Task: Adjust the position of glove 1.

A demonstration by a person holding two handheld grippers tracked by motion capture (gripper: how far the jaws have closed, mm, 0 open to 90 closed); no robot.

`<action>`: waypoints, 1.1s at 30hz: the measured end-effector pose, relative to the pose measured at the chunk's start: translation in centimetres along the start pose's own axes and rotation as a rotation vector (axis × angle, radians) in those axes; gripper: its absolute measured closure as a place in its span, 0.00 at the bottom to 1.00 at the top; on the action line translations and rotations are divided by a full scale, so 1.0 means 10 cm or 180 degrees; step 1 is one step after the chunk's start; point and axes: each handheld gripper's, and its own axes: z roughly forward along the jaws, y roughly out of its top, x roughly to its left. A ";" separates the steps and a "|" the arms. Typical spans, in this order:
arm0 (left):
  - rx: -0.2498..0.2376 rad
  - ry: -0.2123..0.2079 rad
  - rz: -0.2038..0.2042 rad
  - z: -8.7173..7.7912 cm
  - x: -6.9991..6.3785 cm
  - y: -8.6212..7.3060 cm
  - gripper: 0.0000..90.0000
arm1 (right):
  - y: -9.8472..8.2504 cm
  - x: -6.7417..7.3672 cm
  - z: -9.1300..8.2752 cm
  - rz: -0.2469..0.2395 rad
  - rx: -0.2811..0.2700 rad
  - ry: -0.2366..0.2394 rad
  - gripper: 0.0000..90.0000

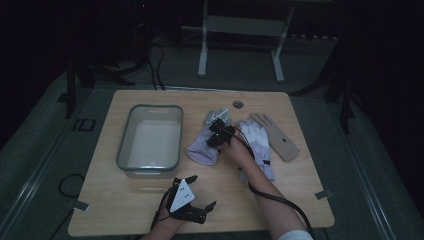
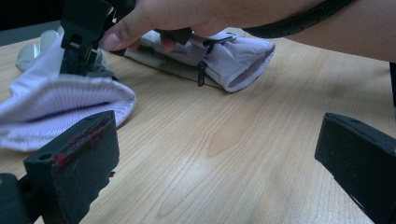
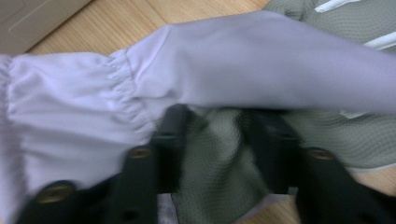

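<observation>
While the scene is pretty dim, a lavender glove (image 1: 204, 145) can be made out near the middle of the table (image 1: 295, 200), just right of a clear bin (image 1: 150, 137). Its long axis runs on a diagonal, with the cuff toward the near left and the grey fingers toward the far right. A second lavender glove (image 1: 257, 145) is laid beside it on the right, cuff toward the near edge, and a tan glove (image 1: 277, 135) is seen just past that one, fingers pointing away.

The right gripper (image 1: 220, 134) is reached forward over the first glove, forearm angled in from the bottom right, cable trailing back along it. In the right gripper view, its jaws are set down into the grey mesh with lavender fabric (image 3: 233, 70) folded over their tips; whether anything is actually pinched can't be told, the view's too blurry.

The left gripper (image 1: 189, 200) is held low near the front edge, well apart from the gloves, jaws spread wide with only bare wood between them in its own view. The glove's open cuff (image 2: 60, 109) is seen there at the left.

Plenty of open wood is left along the near edge and at the right side
</observation>
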 end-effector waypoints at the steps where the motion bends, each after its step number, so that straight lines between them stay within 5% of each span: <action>1: 0.0002 -0.0001 -0.0002 0.00 0.00 0.00 0.00 | 0.00 0.00 0.00 0.0009 0.0022 -0.0004 0.83; 5: -0.0010 0.0003 -0.0013 0.00 0.00 0.00 0.00 | 0.02 0.02 -0.04 -0.0026 0.0040 -0.0078 0.94; 12: -0.0020 -0.0002 -0.0017 0.00 0.00 0.00 0.00 | -0.02 -0.04 -0.24 -0.0155 -0.0122 -0.0017 0.95; 25: -0.0016 0.0007 -0.0019 0.00 0.01 0.00 0.00 | -0.24 0.03 -1.01 -0.1017 -0.0648 0.0241 0.95; 27: -0.0016 0.0005 -0.0018 0.00 0.01 0.00 0.00 | -0.29 0.06 -1.03 -0.1171 -0.0646 0.0259 0.95; 33: -0.0027 0.0008 -0.0017 0.00 0.00 0.00 0.00 | -0.41 0.12 -0.91 -0.1283 -0.0510 0.0390 0.95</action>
